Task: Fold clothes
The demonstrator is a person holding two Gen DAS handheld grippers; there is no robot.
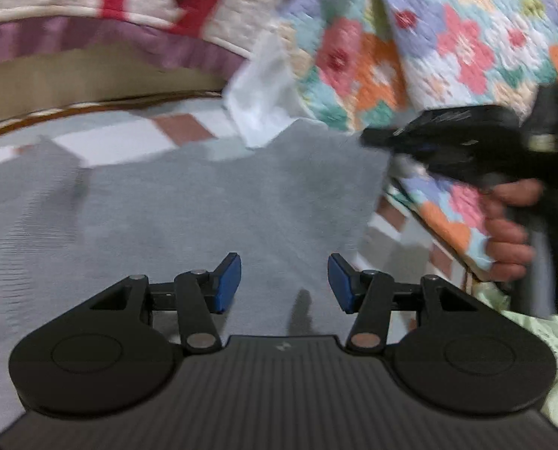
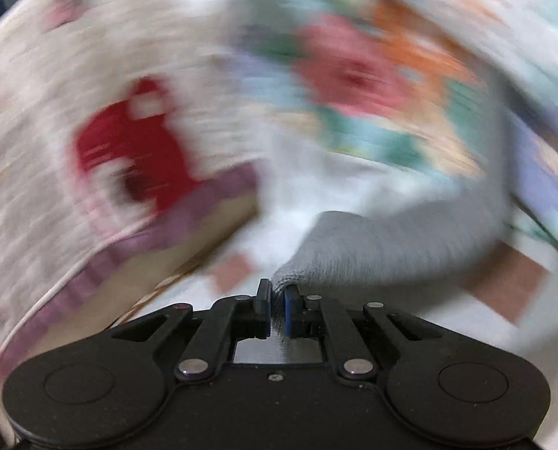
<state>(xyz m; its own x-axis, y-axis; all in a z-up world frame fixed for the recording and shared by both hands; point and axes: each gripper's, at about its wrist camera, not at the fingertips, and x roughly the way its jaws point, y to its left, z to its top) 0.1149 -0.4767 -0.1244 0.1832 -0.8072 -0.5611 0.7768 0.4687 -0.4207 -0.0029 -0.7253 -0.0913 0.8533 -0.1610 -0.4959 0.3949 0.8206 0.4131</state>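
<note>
A grey knit garment [image 1: 211, 202] lies spread over a checked sheet in the left wrist view. My left gripper [image 1: 284, 281] hovers just above it, open, its blue pads [image 1: 229, 281] apart with nothing between them. To the right, a hand holds my right gripper [image 1: 376, 138] at the garment's far right corner. In the blurred right wrist view my right gripper [image 2: 277, 309] is shut on an edge of the grey garment [image 2: 399, 240], which trails away up and to the right.
A floral quilt [image 1: 447, 45] is heaped at the right, with white cloth [image 1: 260, 101] tucked beside it. A cream quilt with red print and a purple border [image 1: 110, 11] lies across the back. The checked sheet [image 1: 128, 138] shows around the garment. Pale green printed fabric [image 1: 556, 356] sits at the right edge.
</note>
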